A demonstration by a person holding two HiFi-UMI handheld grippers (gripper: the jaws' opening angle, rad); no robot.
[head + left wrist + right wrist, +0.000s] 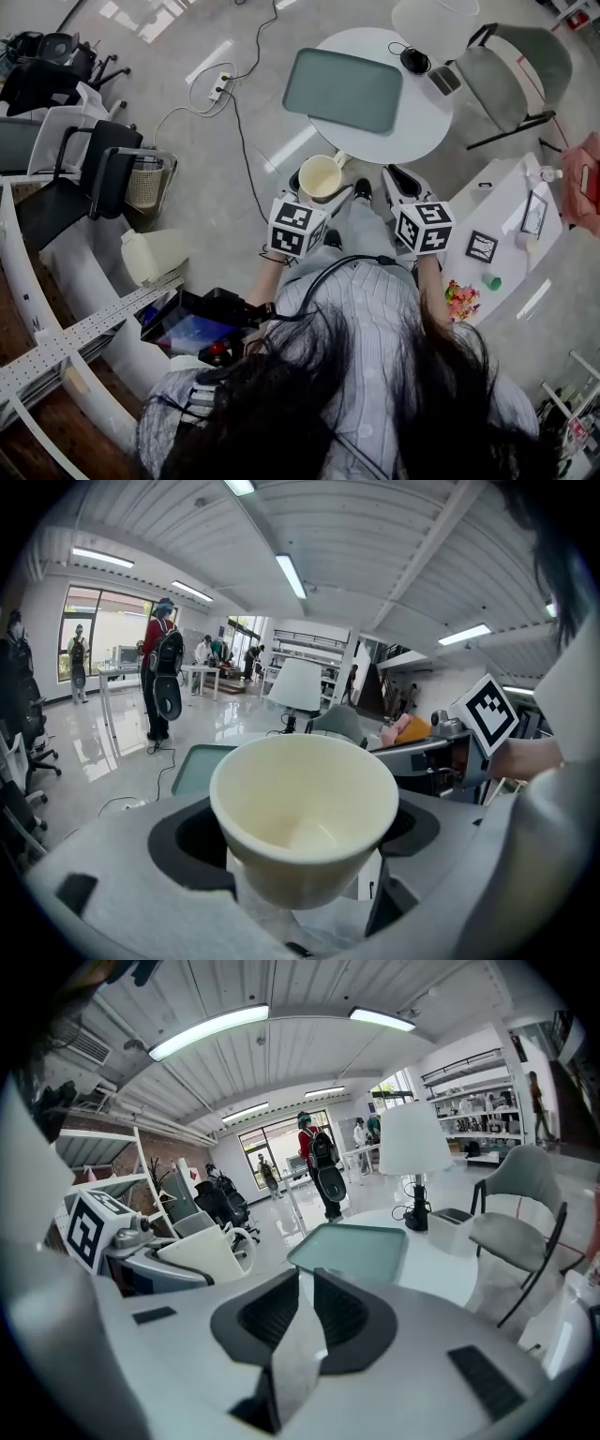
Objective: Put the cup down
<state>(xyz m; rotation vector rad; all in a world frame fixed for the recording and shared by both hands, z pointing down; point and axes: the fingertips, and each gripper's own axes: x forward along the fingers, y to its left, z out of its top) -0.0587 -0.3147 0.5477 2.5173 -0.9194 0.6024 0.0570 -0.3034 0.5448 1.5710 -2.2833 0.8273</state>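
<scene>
The pale glossy floor [234, 169] takes up most of the head view. On it stands a round white tabletop [427, 122]. A grey chair [511, 70] is drawn up at the tabletop's far right side. A grey-green tray [342, 89] lies flat on the tabletop and covers much of its left half. Beside the tray are a lamp [413, 1138] with a white shade and a small grey box [443, 80].

The right tool [303, 1279] is held level in the air, pointing toward the tray. Its jaws are pressed together with nothing between them. The left tool [302, 841] is just beside it at about the same height, and its jaws are clamped on the lower body of the cup [305, 799].

The cup is cream-coloured, empty and upright, with its mouth open to the ceiling. In the head view it hangs in the air just short of the tabletop's near edge (over the floor, not the tray). Its handle [342, 159] points toward the tabletop.
</scene>
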